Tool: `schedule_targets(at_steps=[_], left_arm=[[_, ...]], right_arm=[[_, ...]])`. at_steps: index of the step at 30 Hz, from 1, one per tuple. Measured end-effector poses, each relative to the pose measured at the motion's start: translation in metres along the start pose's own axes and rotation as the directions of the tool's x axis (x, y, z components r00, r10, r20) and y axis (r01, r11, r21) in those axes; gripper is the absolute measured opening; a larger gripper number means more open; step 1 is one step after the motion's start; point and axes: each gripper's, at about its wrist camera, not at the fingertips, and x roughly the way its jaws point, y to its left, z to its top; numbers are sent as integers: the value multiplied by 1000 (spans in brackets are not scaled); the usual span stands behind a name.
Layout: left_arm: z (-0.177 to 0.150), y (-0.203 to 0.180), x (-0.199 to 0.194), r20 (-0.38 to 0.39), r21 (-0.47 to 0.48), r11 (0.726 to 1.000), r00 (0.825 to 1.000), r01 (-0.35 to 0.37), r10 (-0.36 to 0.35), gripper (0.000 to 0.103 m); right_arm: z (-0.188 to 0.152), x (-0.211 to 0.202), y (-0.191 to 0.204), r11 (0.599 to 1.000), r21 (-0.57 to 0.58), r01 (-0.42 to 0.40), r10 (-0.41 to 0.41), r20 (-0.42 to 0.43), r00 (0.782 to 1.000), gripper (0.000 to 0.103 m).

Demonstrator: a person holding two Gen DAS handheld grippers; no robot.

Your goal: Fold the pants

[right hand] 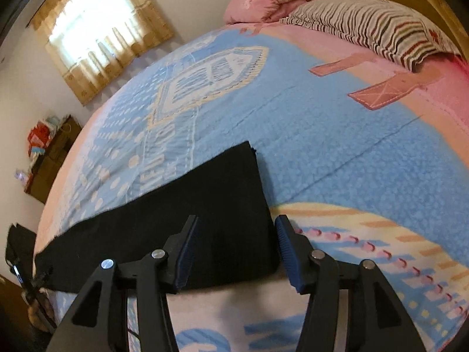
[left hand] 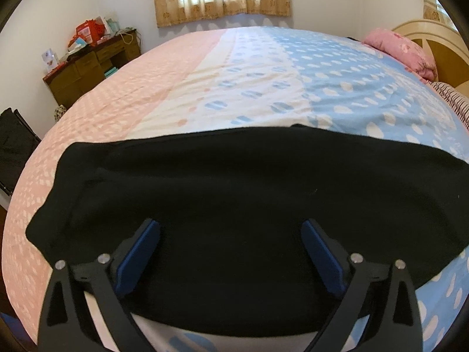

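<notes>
One pair of black pants (left hand: 234,205) lies flat across the near side of the bed (left hand: 249,67). Left gripper (left hand: 230,252) fingers spread wide above the cloth, holding nothing. Right gripper (right hand: 236,249) fingers likewise wide apart at the pants' end, empty. Two pillows: one pink (right hand: 263,3), one striped (right hand: 366,26).

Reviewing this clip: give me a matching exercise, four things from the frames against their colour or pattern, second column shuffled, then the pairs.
Things:
1. pants
2. pillow
3. cushion
4. desk

Looks:
A. pink, floral
B. dark brown wood
C. plain black
D. striped

Pairs: 1-C, 2-D, 3-A, 4-B
</notes>
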Motion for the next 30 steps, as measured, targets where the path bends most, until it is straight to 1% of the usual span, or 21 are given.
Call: schedule_targets(at_steps=[4,5,6,8,11,13,15,19,22,30], left_arm=[[0,1,1,2,-1,1000,1000,1,-1,103],[-1,0,2,3,-1,1000,1000,2,-2,103],[-2,0,2,5,0,1000,1000,2,-2,103],[-2,0,2,8,-1,1000,1000,3,-3,103],[-3,1,2,11,-1,1000,1000,4,-4,103],[-3,0,2,13,-1,1000,1000,4,-4,103],[-3,0,2,13,0,1000,1000,2,-2,103],[-2,-1,2,14,-1,1000,1000,3,-3,103],[-2,-2,2,15,-1,1000,1000,3,-3,103],[-3,-2,2,19,-2,1000,1000,3,-3,103]], right_arm=[[9,12,-9,996,83,-39,40,-12,999,53],[11,14,-13,994,103,-48,49,-12,999,50],[12,16,-15,992,117,-49,51,-13,999,44],[12,17,-19,990,134,-45,47,-14,999,42],[9,14,-12,994,103,-25,27,-11,1000,41],[6,13,-4,999,49,6,-5,-12,1000,41],[7,15,-4,999,47,15,-15,-5,1000,42],[12,20,-10,997,77,13,-13,3,1000,42],[10,18,-8,998,61,15,-15,13,1000,41],[11,22,-12,997,73,-22,24,-28,999,40]])
